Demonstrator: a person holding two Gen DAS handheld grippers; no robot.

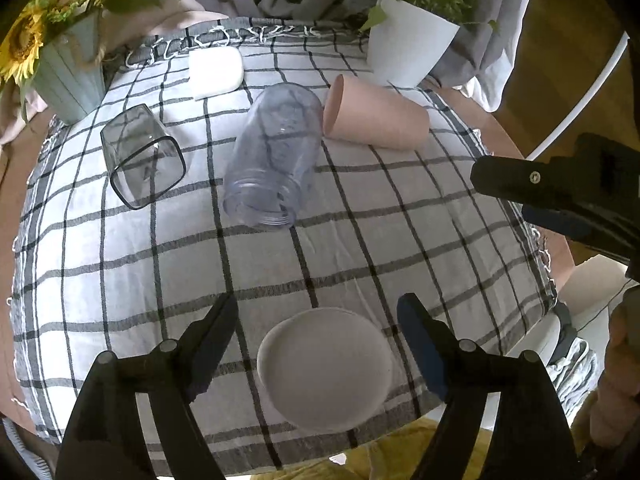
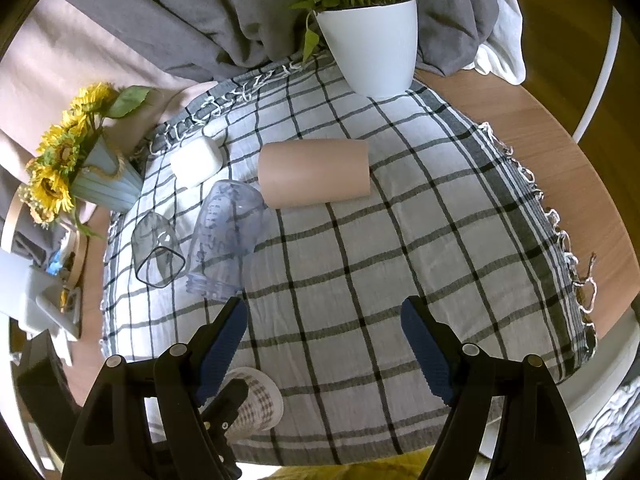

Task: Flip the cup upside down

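A pale cup [image 1: 324, 366] stands upside down on the checked cloth [image 1: 400, 220], its flat base up, between my left gripper's [image 1: 320, 344] open fingers, apparently not touched. In the right wrist view it shows as a houndstooth-patterned cup [image 2: 260, 404] at lower left. A pink cup [image 1: 376, 118] [image 2: 316, 172], a clear ribbed jar [image 1: 272, 156] [image 2: 224, 240] and a smoky square glass [image 1: 142, 156] [image 2: 158, 250] lie on their sides farther back. My right gripper [image 2: 324, 344] is open and empty over the cloth; it shows at the right edge of the left view [image 1: 520, 188].
A white potted plant [image 1: 408, 44] [image 2: 372, 48] stands at the back right. A sunflower vase [image 1: 68, 76] [image 2: 104, 180] stands at the back left. A white box [image 1: 216, 70] [image 2: 196, 160] lies on the cloth. Grey fabric lies behind. The round wooden table [image 2: 560, 184] edge is at right.
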